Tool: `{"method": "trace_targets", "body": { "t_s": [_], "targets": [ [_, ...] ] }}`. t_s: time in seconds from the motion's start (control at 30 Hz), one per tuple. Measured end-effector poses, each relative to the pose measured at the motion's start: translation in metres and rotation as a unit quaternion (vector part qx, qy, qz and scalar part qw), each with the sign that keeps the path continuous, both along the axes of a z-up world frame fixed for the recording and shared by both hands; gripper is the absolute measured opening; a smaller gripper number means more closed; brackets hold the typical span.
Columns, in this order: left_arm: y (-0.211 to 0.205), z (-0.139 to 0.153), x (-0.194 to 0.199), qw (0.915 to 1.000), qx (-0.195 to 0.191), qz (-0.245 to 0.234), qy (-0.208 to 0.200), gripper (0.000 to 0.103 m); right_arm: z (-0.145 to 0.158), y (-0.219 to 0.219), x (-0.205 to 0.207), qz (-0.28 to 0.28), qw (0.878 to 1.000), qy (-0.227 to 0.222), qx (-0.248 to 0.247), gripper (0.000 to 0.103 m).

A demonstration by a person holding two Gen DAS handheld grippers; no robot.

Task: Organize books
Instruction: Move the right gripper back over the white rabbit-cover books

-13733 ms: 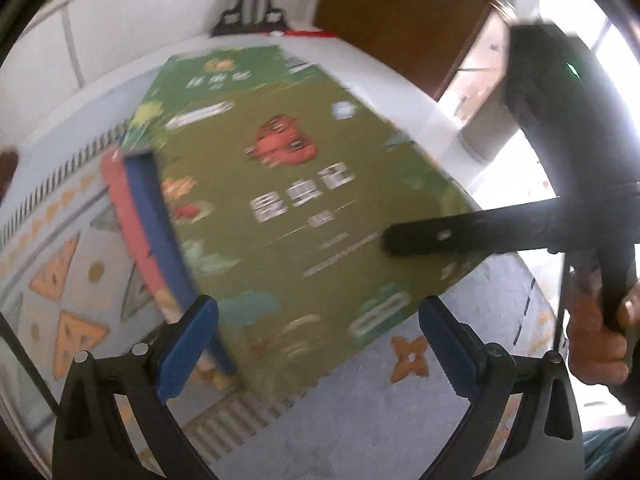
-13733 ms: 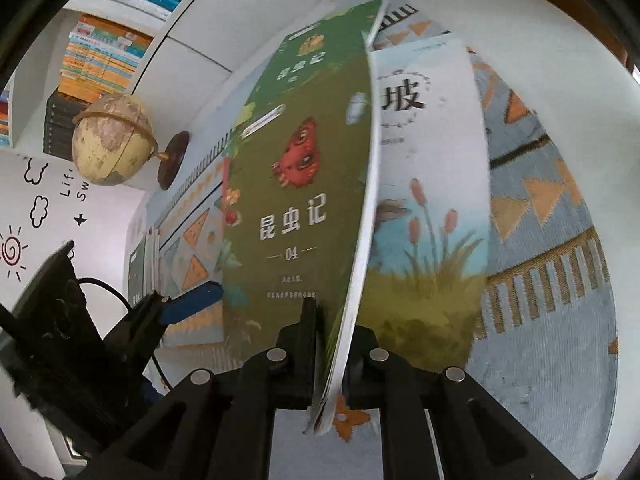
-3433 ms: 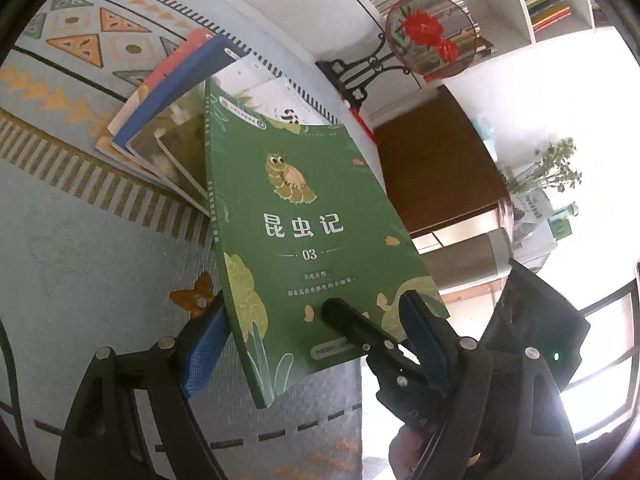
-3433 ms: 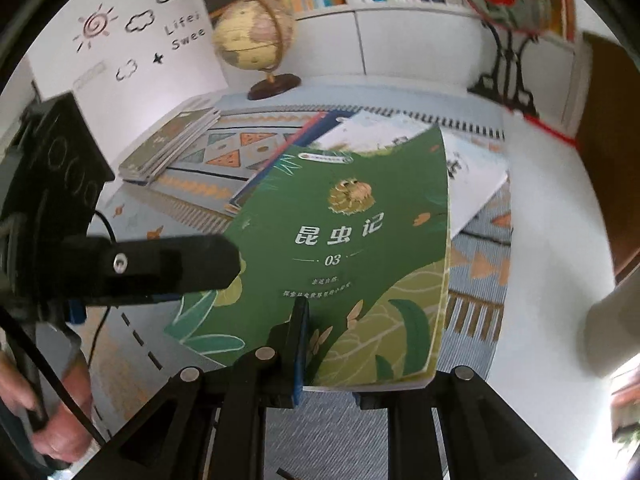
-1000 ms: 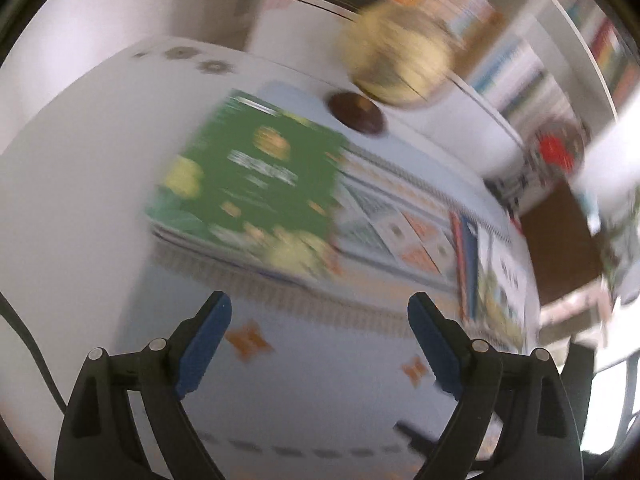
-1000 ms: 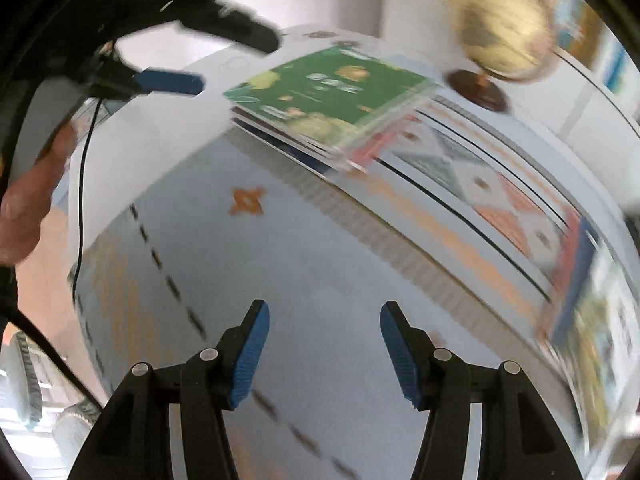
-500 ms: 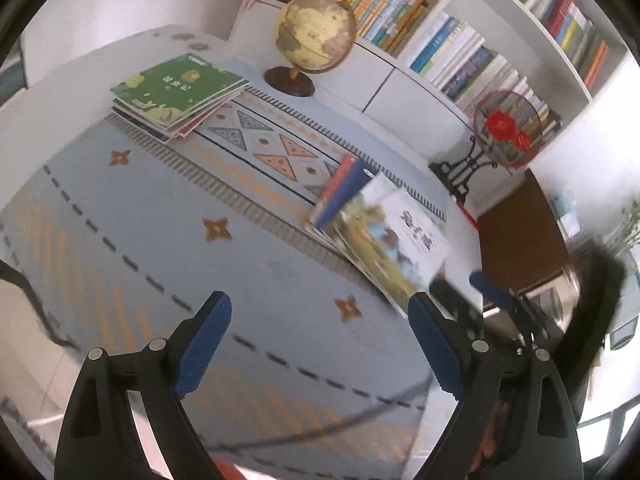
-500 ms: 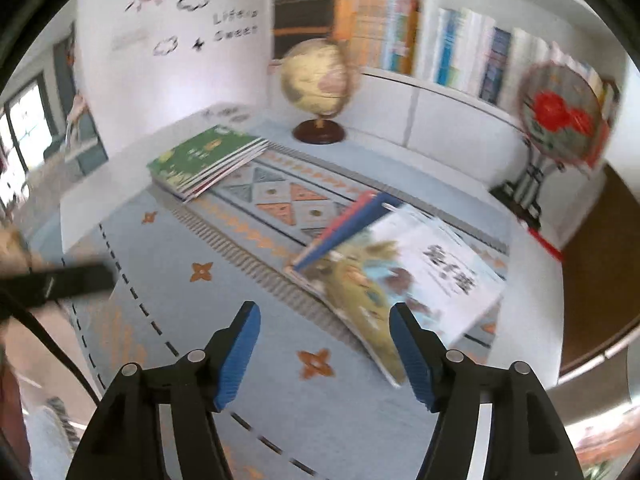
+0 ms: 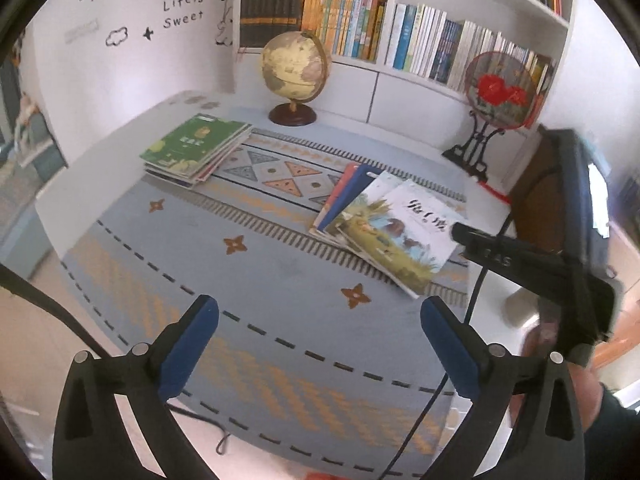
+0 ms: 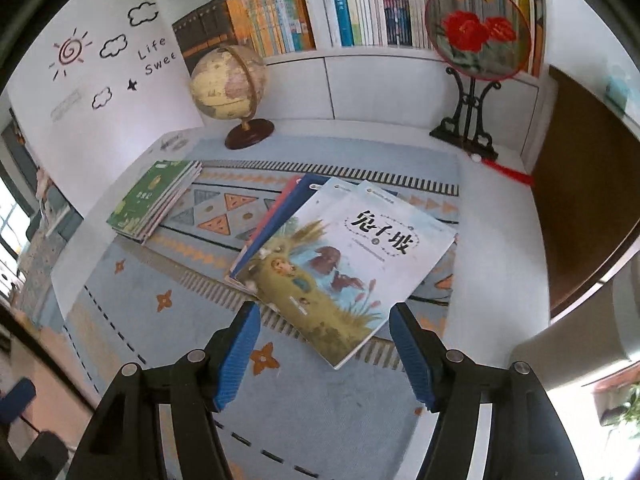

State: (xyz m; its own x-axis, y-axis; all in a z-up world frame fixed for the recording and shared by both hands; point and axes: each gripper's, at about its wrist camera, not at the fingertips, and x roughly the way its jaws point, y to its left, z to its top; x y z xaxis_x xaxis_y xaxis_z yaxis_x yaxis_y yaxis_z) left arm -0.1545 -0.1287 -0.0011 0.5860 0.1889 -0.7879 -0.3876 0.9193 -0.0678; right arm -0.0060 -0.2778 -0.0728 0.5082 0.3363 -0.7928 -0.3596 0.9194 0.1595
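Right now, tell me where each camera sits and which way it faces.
Left wrist: on the left gripper, jaws open and empty, looking down across the rug towards the bookshelf; the right gripper and a hand show at its right edge.
Right wrist: on the right gripper, jaws open and empty, looking down at the loose books; no hand shows.
Shared: the green stack, globe, round fan and loose books.

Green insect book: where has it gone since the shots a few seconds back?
The right claw let it go; it now tops the green stack near the globe. Both claws, the left claw too, have just been opening, empty. The fanned pile is unmoved.
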Motion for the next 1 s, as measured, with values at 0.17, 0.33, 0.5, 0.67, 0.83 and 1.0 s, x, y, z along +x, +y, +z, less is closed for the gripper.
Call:
{"method": "trace_targets", "body": {
  "t_s": [0.17,0.33,0.5,0.67,0.83,1.0],
  "targets": [
    [-0.006,-0.001,0.003,0.9999,0.008,-0.006,-0.008,0.101,0.004,0.001,-0.015,0.021,0.999,-0.032,-0.036,0.065],
    [-0.013,-0.004,0.016,0.9995,-0.017,-0.022,-0.017,0.101,0.006,0.001,-0.027,0.046,0.994,-0.073,-0.073,0.065],
    [-0.025,-0.011,0.035,0.996,-0.043,-0.079,-0.004,0.101,-0.002,-0.009,-0.028,0.047,0.991,-0.09,-0.082,0.065],
    [-0.021,-0.021,0.053,0.9939,-0.054,-0.096,0.009,0.101,-0.016,-0.017,-0.021,0.045,0.993,-0.076,-0.083,0.065],
    [-0.004,-0.036,0.08,0.9916,-0.065,-0.11,0.022,0.101,-0.033,-0.025,-0.006,0.021,0.996,-0.048,-0.073,0.065],
    [0.014,-0.051,0.108,0.9873,-0.086,-0.129,0.036,0.101,-0.045,-0.021,0.011,-0.006,0.995,-0.029,-0.098,0.065]
  ]
}}
